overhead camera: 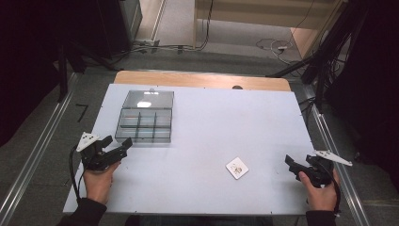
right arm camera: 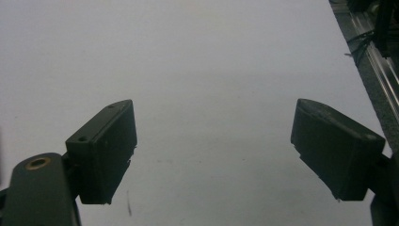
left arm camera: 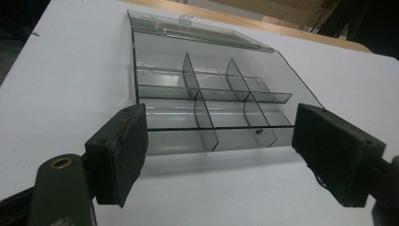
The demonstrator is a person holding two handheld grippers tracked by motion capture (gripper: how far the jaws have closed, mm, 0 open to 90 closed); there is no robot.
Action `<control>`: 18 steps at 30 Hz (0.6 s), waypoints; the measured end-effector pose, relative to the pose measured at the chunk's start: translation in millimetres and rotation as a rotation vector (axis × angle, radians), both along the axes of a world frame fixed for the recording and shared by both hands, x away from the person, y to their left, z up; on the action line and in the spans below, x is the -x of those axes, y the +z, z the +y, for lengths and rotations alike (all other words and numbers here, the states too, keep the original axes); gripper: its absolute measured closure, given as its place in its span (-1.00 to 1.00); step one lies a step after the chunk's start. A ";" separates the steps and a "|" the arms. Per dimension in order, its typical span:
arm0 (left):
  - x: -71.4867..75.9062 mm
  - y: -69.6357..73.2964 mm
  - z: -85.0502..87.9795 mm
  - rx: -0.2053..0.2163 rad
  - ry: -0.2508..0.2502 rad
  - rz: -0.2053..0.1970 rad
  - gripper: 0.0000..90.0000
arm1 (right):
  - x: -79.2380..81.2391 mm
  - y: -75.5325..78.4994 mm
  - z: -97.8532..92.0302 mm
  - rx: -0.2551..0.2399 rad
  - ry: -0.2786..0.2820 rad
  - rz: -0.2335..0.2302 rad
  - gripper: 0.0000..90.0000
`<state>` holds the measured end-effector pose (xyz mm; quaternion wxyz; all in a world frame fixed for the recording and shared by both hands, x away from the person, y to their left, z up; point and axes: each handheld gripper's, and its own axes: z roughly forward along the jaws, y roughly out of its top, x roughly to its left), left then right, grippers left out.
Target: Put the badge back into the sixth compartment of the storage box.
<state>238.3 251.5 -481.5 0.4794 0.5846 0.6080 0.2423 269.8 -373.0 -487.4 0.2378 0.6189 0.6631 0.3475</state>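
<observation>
Your white counter (overhead camera: 197,141) sits on grey floor; clear divided box (overhead camera: 145,117) upper left, lid open. Small card (overhead camera: 237,167), maybe printed, lower right. Left gripper (overhead camera: 115,147) and right gripper (overhead camera: 297,168) fingers apart, empty.

We're looking at a lab or test room, no question. A white surface (overhead camera: 211,127) sits on a wooden board, flanked by metal rails (overhead camera: 35,150) on a grey floor. Loose cables (overhead camera: 275,47) run across the floor behind, black stands (overhead camera: 324,52) and dark equipment crowd the edges, and pale wooden furniture (overhead camera: 263,12) lines the back.
</observation>
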 end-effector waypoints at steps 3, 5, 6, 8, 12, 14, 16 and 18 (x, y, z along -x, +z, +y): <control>-1.2 -0.9 0.8 0.002 0.000 0.004 -0.57 | -1.3 -1.8 -3.8 0.000 -0.015 0.012 -0.70; -1.8 -1.6 0.9 0.003 -0.003 0.009 -0.57 | -1.9 -2.4 -4.2 0.000 -0.018 0.014 -0.70; -1.9 -1.7 0.9 0.003 -0.004 0.010 -0.57 | -2.2 -2.6 -3.9 0.004 -0.017 0.014 -0.70; -1.9 -1.6 0.7 0.003 -0.005 0.011 -0.57 | -2.6 -3.0 -2.2 0.006 -0.011 0.018 -0.70; -1.4 -1.4 0.1 0.000 -0.005 0.011 -0.57 | -3.1 -3.5 -0.2 0.005 -0.005 0.022 -0.70; -1.4 -1.5 -0.3 -0.001 -0.008 0.013 -0.57 | -3.0 -3.5 0.0 0.007 0.000 0.023 -0.70; -1.5 -1.6 -0.6 -0.003 -0.009 0.014 -0.57 | -3.3 -4.2 0.9 0.006 0.001 0.026 -0.70; -1.6 -1.7 -0.6 -0.002 -0.009 0.014 -0.57 | -3.9 -4.9 2.7 0.010 0.010 0.027 -0.70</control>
